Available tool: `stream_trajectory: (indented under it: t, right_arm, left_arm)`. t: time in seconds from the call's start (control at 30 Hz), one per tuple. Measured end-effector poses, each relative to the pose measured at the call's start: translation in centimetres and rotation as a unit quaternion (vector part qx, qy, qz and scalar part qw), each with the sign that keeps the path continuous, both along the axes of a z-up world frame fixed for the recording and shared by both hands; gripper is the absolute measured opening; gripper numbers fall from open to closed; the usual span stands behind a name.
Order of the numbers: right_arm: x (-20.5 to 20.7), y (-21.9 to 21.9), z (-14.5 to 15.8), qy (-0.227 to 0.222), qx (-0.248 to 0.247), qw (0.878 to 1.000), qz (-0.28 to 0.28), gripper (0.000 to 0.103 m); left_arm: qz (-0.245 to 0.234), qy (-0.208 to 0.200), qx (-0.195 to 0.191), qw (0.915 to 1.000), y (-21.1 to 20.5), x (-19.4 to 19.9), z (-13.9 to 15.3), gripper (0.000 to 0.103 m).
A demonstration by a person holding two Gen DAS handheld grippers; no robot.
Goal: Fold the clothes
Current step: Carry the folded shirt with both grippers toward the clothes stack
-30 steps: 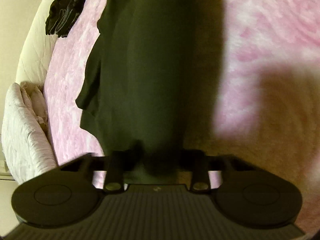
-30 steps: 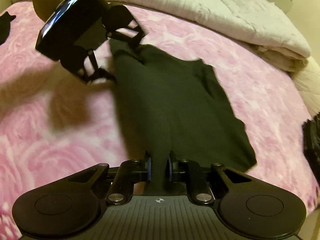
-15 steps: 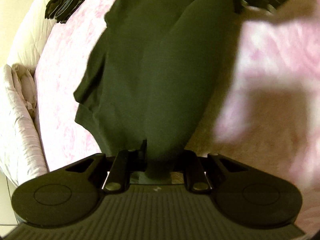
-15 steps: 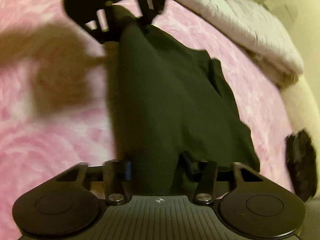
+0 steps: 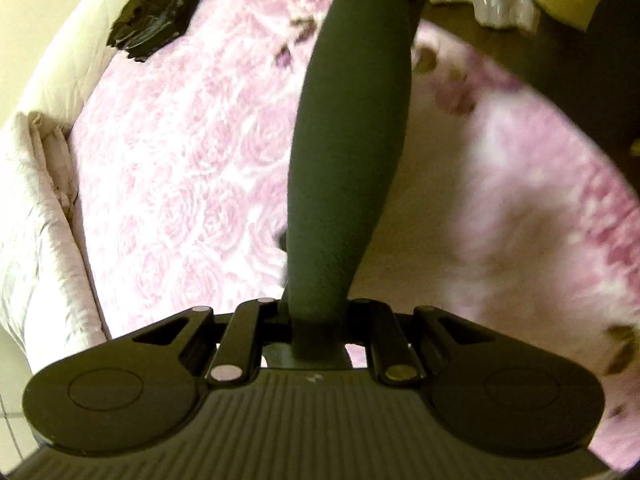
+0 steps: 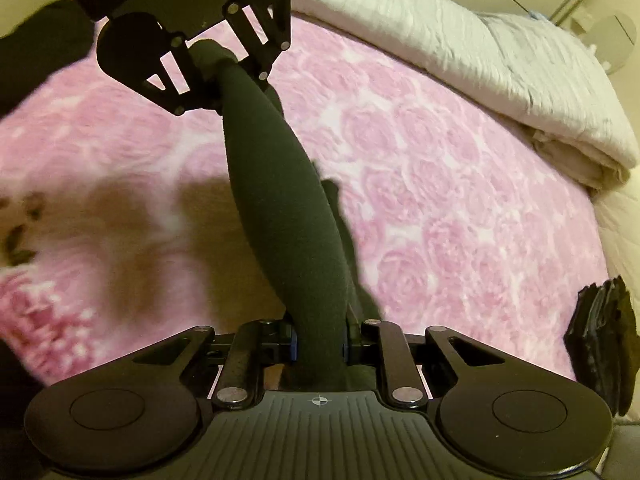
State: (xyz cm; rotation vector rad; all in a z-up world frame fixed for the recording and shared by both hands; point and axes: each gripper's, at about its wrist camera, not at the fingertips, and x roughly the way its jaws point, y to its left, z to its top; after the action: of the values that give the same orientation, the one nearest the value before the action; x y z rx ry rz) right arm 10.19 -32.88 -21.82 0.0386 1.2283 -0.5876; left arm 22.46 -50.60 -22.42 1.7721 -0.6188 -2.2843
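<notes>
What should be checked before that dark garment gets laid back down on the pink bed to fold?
1. Left gripper grips the dark garment: ok.
2. Right gripper has cloth between its jaws, which are closing: ok.
3. Garment stretched between both grippers: ok.
4. Pink bedspread below free of clutter: ok.
5. Black pile at the bed's edge, well aside: ok.
6. Hanging part hangs flat, untwisted: cannot tell, mostly hidden.
</notes>
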Motion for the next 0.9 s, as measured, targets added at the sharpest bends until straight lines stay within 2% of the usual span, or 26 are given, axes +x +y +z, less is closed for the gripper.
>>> stream_trajectory:
  t: [0.2,0.4,0.53,0.73,0.9]
  right_arm:
    - [-1.1,3.4,5.0,-0.017,-0.005,1.000,-0.012,0.017]
    - [-2.9,5.5,7.6,-0.031,-0.022,0.999,-0.032,0.017]
    - [-5.3,6.6,8.8,-0.036,-0.038,0.998,-0.046,0.017]
    - [-11.6,6.5,10.3,-0.043,-0.049,0.995,-0.079,0.017]
    - [-19.1,5.6,11.5,-0.048,-0.052,0.991,-0.112,0.017]
  left_arm:
    - [0.006,0.019,0.001,0.9998,4.0,0.4,4.8,0.012]
    - [-0.009,0.028,-0.006,0.9995,6.3,-1.1,6.7,0.012]
    - [-0.030,0.033,-0.020,0.9988,7.4,-4.0,7.9,0.012]
    - [-0.074,0.036,-0.027,0.9962,7.9,-11.4,8.6,0.012]
    - [-0.107,0.038,-0.021,0.9933,8.3,-20.2,8.6,0.012]
